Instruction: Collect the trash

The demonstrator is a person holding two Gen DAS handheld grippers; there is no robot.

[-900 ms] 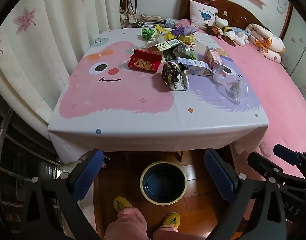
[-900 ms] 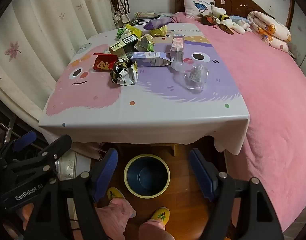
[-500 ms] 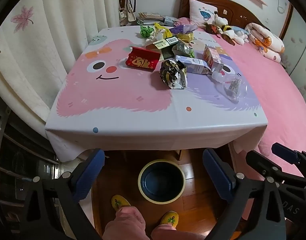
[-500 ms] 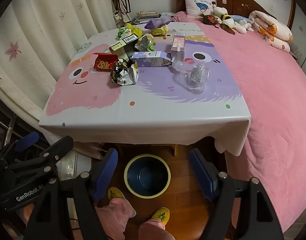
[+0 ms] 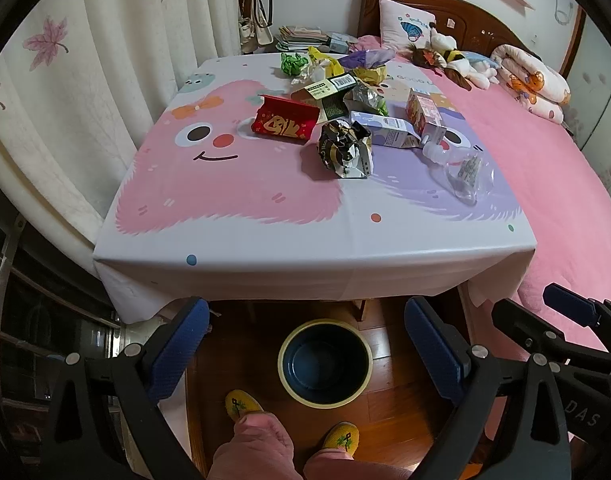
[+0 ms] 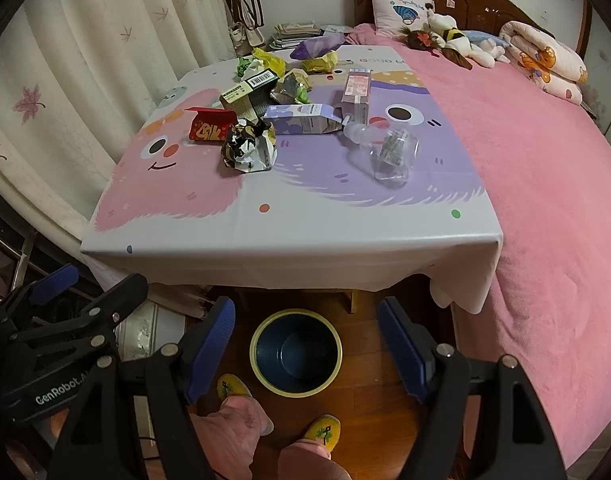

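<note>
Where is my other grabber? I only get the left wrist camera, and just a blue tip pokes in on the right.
Observer: The right wrist camera shows the whole right gripper. Its jaws stand wide apart and hold nothing, and the bin shows on the floor beyond them.
Operator: Can that camera see my left one too?
Observer: Yes. The left gripper sits at the lower left of that picture, and white letters on its black side read GenRobot.
</note>
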